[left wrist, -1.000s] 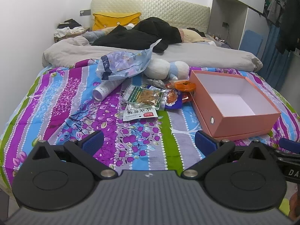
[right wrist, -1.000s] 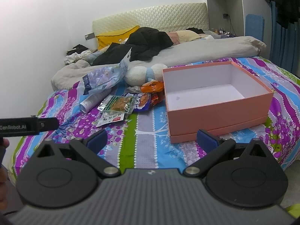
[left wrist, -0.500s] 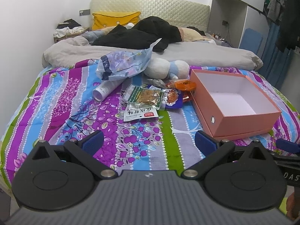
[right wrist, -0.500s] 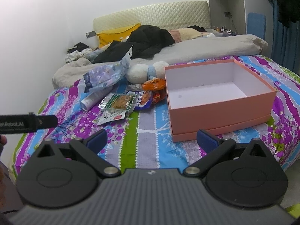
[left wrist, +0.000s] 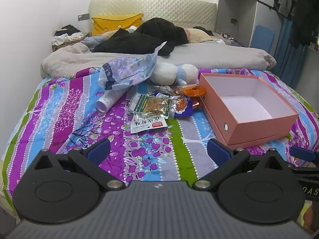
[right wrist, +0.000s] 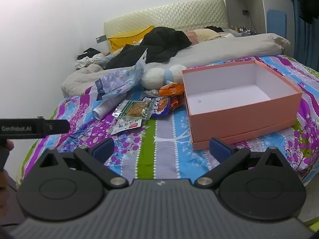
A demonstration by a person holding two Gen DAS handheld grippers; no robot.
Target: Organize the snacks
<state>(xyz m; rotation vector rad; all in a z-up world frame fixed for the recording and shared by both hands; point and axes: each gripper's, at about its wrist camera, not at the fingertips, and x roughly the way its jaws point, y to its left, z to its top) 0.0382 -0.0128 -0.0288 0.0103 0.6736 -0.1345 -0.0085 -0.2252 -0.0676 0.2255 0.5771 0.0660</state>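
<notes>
Snacks [left wrist: 151, 107] unmoved beside pink box [left wrist: 249, 107]; tools nudged closer.

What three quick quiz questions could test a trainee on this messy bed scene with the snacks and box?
1. True or false: the pink box already holds snacks.
2. Which lies nearest the left gripper: A) white sachet, B) orange packet, C) plush toy?
3. Fill in: both the left gripper and the right gripper are ____.

Key: 1. False, it is empty. 2. A. 3. Open, holding nothing.
</notes>
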